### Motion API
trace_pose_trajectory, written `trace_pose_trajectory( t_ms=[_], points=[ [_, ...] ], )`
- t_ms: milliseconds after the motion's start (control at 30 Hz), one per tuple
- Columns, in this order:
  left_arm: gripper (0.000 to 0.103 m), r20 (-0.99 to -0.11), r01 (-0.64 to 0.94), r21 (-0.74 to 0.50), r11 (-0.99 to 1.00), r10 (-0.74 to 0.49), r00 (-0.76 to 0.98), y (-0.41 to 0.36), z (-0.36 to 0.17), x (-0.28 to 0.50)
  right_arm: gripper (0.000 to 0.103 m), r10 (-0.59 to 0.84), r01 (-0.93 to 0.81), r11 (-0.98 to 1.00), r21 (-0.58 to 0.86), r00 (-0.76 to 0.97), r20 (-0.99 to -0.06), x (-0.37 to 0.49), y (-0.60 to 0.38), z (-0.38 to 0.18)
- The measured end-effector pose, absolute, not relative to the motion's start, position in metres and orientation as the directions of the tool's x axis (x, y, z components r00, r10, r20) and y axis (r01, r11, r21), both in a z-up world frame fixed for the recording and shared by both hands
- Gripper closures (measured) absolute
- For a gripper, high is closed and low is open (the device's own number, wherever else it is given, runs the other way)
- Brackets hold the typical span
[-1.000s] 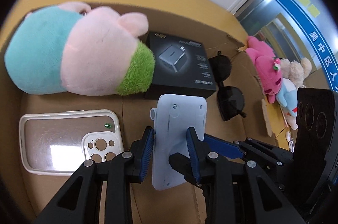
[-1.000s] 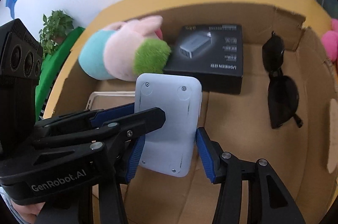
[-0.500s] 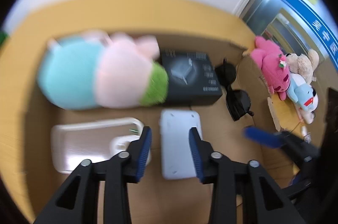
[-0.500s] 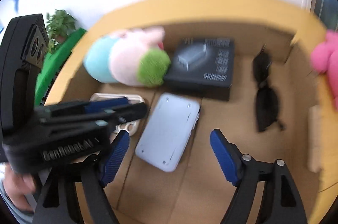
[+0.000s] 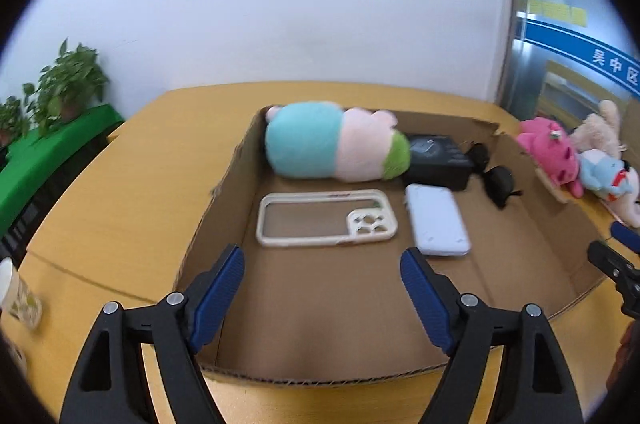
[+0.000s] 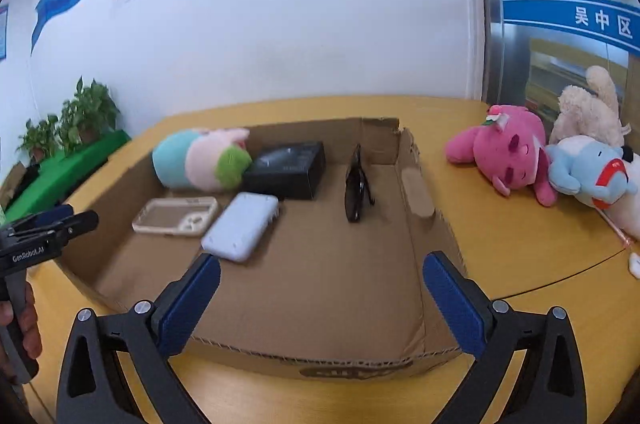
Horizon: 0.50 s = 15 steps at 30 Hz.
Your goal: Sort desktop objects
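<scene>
Both opening, empty: left hand-held gripper (image 5: pixel 322 288), right hand-held gripper (image 6: pixel 322 298). Pink plush toy (image 6: pixel 502 154) at two o'clock, nearer right, lying sideways.

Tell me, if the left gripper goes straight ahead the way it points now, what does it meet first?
Probably the bare floor of the cardboard box, just short of the clear phone case. The left gripper has nothing between its opening jaws and points down into the box. Depth is unclear, so it might reach the case first.
</scene>
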<state>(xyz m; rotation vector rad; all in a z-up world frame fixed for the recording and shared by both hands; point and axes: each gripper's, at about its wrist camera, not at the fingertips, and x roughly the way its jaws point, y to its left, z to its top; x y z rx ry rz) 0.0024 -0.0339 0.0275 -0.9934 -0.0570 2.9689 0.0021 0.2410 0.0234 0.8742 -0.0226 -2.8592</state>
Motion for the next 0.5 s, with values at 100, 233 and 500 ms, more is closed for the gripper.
trace_pose_trajectory(
  t_ms=[100,233,500],
  points=[
    [0.023,-0.595,0.002,-0.024,-1.000,0.012,-0.803,-0.029,0.009,0.006,0.000,-0.146,0.161,-0.987,0.024,-0.816,-0.560,0.009,0.235,0.005],
    [0.022,-0.535,0.026,0.064,-0.998,-0.056,-0.843,-0.018,0.004,0.016,0.000,-0.185,0.185,-0.981,0.056,-0.812,-0.554,0.015,0.231,-0.015],
    [0.015,-0.438,0.043,0.068,-0.997,-0.069,-0.896,-0.014,-0.003,0.029,0.000,-0.184,0.188,-0.981,0.039,-0.869,-0.459,0.026,0.230,-0.024]
  ],
)
